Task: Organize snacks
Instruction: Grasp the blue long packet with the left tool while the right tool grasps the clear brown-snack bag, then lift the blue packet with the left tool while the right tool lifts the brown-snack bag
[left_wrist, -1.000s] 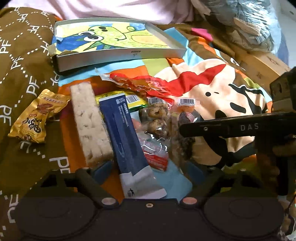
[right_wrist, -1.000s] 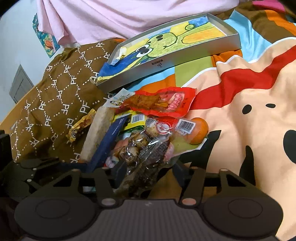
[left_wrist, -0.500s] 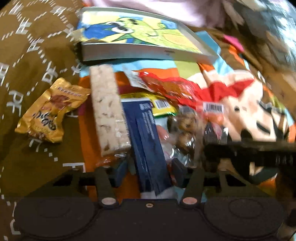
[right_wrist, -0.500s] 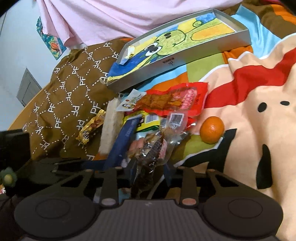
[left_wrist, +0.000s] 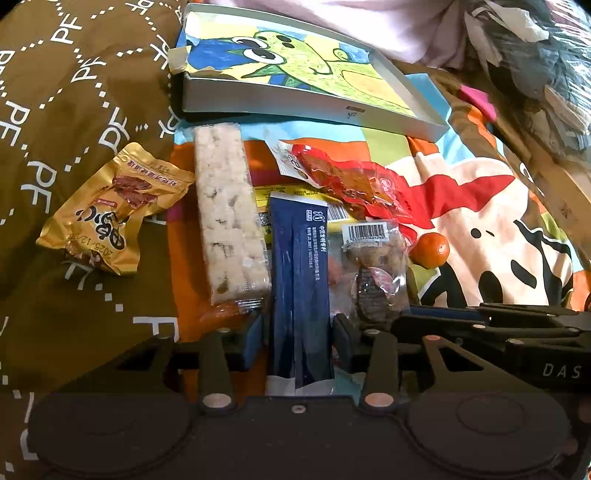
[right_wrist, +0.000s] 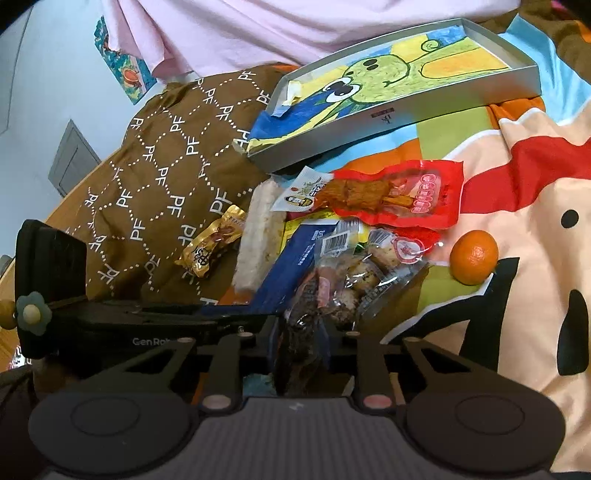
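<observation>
A pile of snacks lies on a colourful blanket below a shallow grey box (left_wrist: 295, 107) lined with a green cartoon drawing. My left gripper (left_wrist: 298, 332) is closing on the near end of a long dark blue packet (left_wrist: 299, 266), its pads against both edges. Beside it on the right, my right gripper (right_wrist: 300, 339) is closing on a clear packet of brown snacks (right_wrist: 351, 280), whose dark near end is pinched between its fingers. A pale rice crisp bar (left_wrist: 225, 218), a gold packet (left_wrist: 107, 210), a red packet (left_wrist: 354, 184) and a mandarin (right_wrist: 474, 256) lie loose.
A yellow packet (left_wrist: 295, 192) lies under the blue and red ones. Brown patterned cloth (left_wrist: 74, 92) covers the left side. Pink cloth (right_wrist: 258, 29) lies behind the box. Crumpled bags (left_wrist: 535, 55) and a cardboard edge sit at the far right.
Both grippers have narrowed, the left around the blue packet, the right around the clear packet. The clear packet has shifted off the mandarin, which now lies uncovered. The left view has rolled.
</observation>
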